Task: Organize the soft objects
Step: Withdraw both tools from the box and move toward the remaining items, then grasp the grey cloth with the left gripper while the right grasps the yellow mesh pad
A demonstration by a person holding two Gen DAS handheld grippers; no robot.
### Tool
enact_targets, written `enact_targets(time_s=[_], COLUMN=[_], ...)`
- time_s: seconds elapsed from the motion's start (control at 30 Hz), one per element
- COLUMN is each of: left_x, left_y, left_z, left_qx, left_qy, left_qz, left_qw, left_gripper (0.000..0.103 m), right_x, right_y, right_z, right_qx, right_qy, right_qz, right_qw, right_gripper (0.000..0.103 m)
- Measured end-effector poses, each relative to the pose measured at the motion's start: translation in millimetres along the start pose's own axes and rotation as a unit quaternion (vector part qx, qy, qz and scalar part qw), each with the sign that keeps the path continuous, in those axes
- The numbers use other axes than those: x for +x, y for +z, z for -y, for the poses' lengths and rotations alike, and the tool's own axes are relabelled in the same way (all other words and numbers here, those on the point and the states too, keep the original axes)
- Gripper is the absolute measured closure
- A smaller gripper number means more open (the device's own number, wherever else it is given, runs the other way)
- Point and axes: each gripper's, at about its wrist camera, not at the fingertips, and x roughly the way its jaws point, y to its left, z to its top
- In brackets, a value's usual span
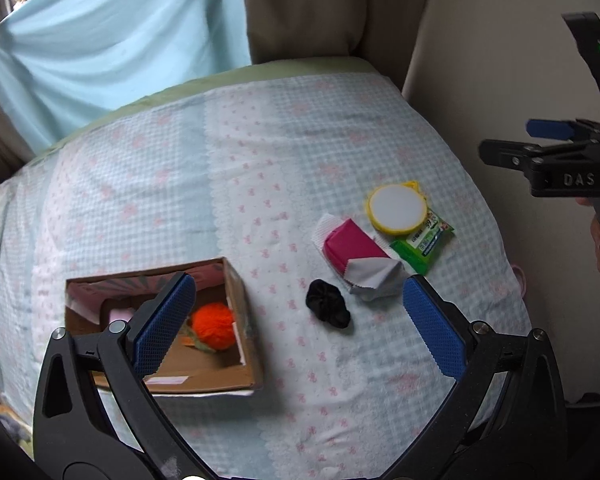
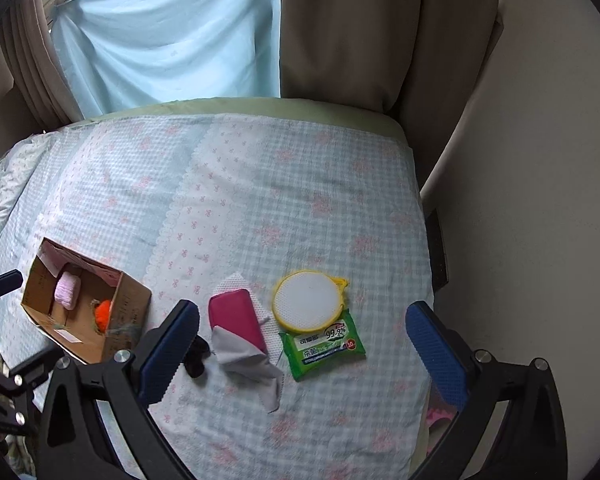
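Hovering over the bed (image 1: pixel 340 128) with both tools, you have nothing in hand: the left gripper (image 1: pixel 300 322) has its jaws spread wide and empty, and so does the right gripper (image 2: pixel 302 354). The cardboard box (image 1: pixel 242 304) on the bedspread's left side already holds an orange pompom (image 1: pixel 213 325) and a pink soft piece (image 2: pixel 69 290). The rest lie together, well apart from the box: a black scrunchie (image 1: pixel 327 305), a grey cloth (image 1: pixel 374 276) draped over one end of a magenta pouch (image 1: pixel 352 246), a white mesh cloth (image 1: pixel 327 229) under that pouch, a yellow-rimmed round pad (image 1: pixel 398 208) and a green wipes pack (image 1: pixel 424 246) partly under the pad.

The overlaps are your likely trouble. Closing on the grey cloth may drag the pouch along, or pinch the bedspread beneath, since everything sits on yielding fabric. Lifting the pad could shift the wipes. The scrunchie is low and dark; a shallow approach may slide off it. The box is light, so a nudge from the left tool could tip or move it.
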Motion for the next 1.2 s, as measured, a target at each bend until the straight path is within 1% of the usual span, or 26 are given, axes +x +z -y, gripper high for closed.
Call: enact_targets(time_s=[0.2, 0.37, 0.5, 0.67, 0.9, 1.0, 1.1, 1.2], left_x=[65, 123, 159, 192, 230, 243, 247, 248], left_y=[-16, -34, -46, -55, -59, -65, -72, -75], left_z=[66, 98, 115, 132, 143, 147, 151, 153], left_qx=[0.04, 0.048, 0.068, 0.092, 0.097, 0.107, 0.12, 0.125], left_qy=[-0.03, -0.042, -0.027, -0.01, 0.014, 0.025, 0.043, 0.054], left_qz=[-0.016, -0.031, -0.025, -0.005, 0.007, 0.006, 0.011, 0.014], left_qw=[0.9986, 0.9975, 0.997, 0.9957, 0.9951, 0.9939, 0.9918, 0.9906], left_gripper=[0.0, 0.0, 0.0, 0.0, 0.0, 0.001, 0.002, 0.007], right_x=[64, 114, 144, 174, 214, 230, 243, 251], right_y=[-9, -21, -31, -43, -47, -46, -48, -50], right_z=[24, 33, 33, 28, 23, 23, 21, 18], right_qx=[-0.029, -0.047, -0.071, -0.11, -0.152, -0.158, -0.163, -0.171], right_qy=[0.023, 0.043, 0.057, 0.074, 0.088, 0.098, 0.107, 0.112], right_qz=[-0.012, -0.021, -0.022, -0.024, -0.026, -0.03, -0.036, -0.039], right_qw=[0.999, 0.998, 0.996, 0.991, 0.984, 0.982, 0.98, 0.978], right_gripper=[0.0, 0.0, 0.0, 0.0, 0.0, 0.0, 0.0, 0.0])
